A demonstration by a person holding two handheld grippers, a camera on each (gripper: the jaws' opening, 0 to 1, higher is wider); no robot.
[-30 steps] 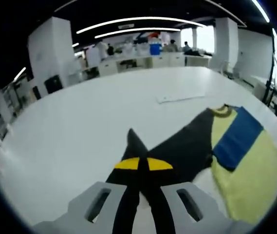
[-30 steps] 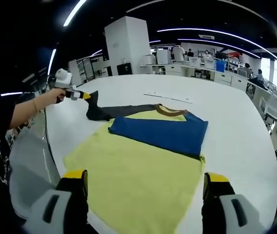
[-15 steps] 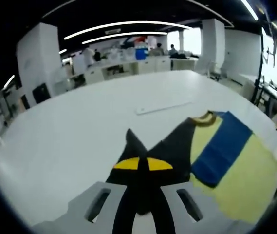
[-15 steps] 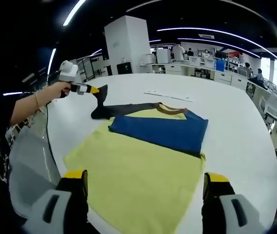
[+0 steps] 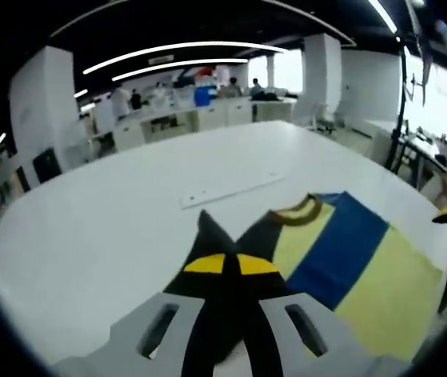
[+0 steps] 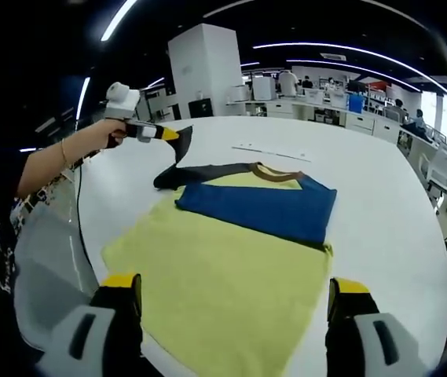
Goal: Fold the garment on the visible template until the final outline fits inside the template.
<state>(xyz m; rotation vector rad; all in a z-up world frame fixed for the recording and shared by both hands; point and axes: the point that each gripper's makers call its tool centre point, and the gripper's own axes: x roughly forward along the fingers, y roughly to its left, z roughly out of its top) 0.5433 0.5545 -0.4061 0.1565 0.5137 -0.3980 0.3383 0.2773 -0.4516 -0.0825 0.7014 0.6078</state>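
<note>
Item one: your left gripper [image 5: 224,265], yellow-tipped jaws pressed together on the dark sleeve [image 5: 207,236] of the garment [image 5: 364,275], the sleeve end standing up in a point just beyond the tips. In the right gripper view you see the same left gripper [image 6: 168,133] lifted above the table [image 6: 380,212] with your hand [image 6: 101,137] behind it, the sleeve [image 6: 177,169] hanging from its tips down to the shirt's shoulder. Item two: your right gripper [image 6: 235,294], jaws spread wide, yellow pads at either side of the near hem, nothing between them. Item three: the garment [image 6: 223,275], lying flat on the white table, pale yellow body nearest you, a blue band [image 6: 262,208] across the chest, a brown collar [image 6: 274,174] at the far edge, dark shoulder on the left. Item four: a thin white strip [image 6: 274,155] lying flat on the table beyond the collar, apart from the garment; in the left gripper view it [image 5: 231,188] lies just past the collar. Whether that is the template, you cannot tell. Item five: background, an office with white desks [image 6: 325,106], a white pillar [image 6: 203,71] and ceiling light strips.
</note>
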